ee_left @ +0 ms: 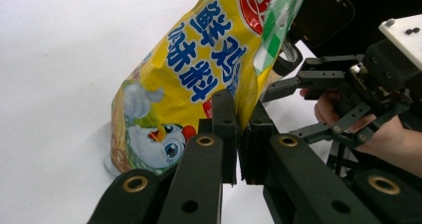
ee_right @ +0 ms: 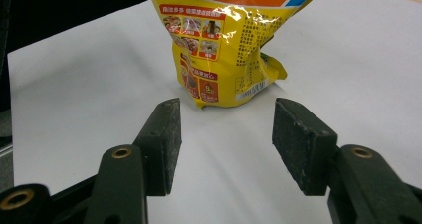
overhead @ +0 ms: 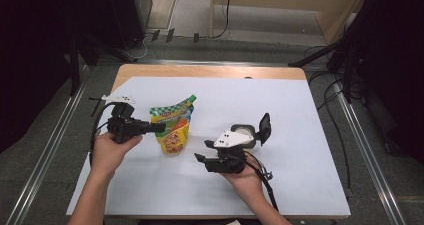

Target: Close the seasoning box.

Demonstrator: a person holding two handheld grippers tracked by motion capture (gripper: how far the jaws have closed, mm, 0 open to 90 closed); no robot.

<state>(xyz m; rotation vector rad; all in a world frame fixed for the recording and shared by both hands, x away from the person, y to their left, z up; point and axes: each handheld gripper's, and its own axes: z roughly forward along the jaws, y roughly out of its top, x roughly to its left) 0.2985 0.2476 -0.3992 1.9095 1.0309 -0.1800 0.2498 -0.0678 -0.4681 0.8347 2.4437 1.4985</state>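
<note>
Just one pouch (overhead: 173, 129), two grippers.

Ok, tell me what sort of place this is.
Probably a lab or recording workspace, not a kitchen: a table under a plain white sheet, cables trailing over grey carpet, and dark equipment stands around it.

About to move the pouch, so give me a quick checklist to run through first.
1. Left tool shut on pouch edge: ok.
2. Pouch standing upright on the table: ok.
3. Right tool open, nothing between its pads: ok.
4. Right tool apart from the pouch: ok.
5. Pouch spout capped: cannot tell.
6. Round container with open lid, apart from the pouch: ok.
</note>
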